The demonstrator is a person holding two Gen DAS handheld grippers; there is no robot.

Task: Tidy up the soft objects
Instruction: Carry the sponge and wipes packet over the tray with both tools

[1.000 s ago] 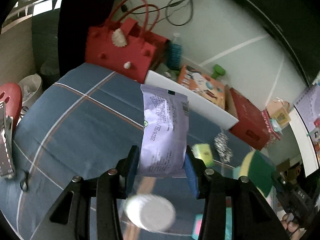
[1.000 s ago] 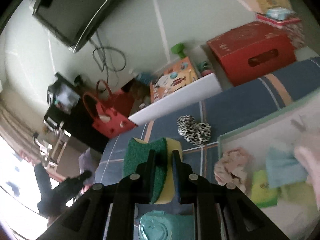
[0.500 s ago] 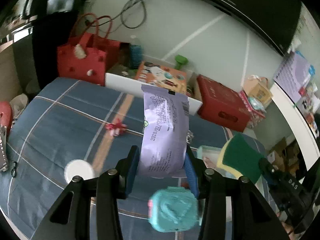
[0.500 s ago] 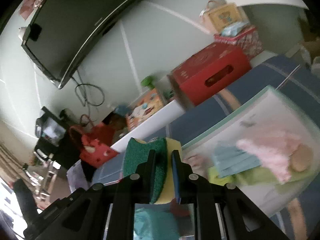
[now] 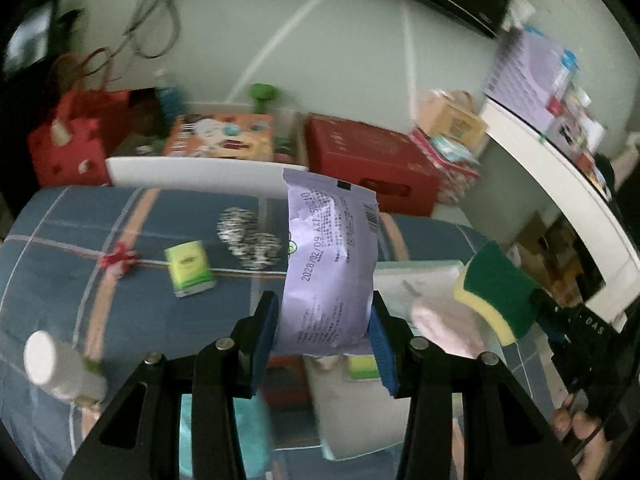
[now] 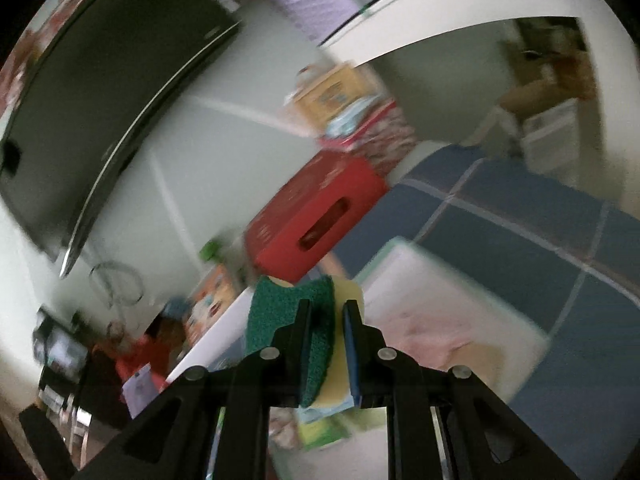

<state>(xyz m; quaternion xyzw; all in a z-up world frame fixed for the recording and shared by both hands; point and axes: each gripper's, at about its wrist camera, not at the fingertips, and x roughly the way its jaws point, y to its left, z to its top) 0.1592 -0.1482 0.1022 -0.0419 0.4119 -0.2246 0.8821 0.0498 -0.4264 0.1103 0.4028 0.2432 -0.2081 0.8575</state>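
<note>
1. Left wrist view: the left tool (image 5: 322, 334) is clamped on a purple packet (image 5: 330, 264) that stands upright at centre. On the bed (image 5: 60, 248), a green pack (image 5: 188, 268) and a spotted plush (image 5: 248, 240) lie loose at 10 to 11 o'clock. A white tray (image 5: 416, 276) at 3 o'clock already holds something pink.
2. Right wrist view: the right tool (image 6: 326, 344) grips a green-and-yellow sponge (image 6: 290, 320), with the tray at 4 o'clock. By my judgement, some sorting is done; both held items and the loose ones remain.

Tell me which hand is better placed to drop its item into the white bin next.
Probably right: the right gripper, holding the sponge, sits nearer the white bin.
</note>
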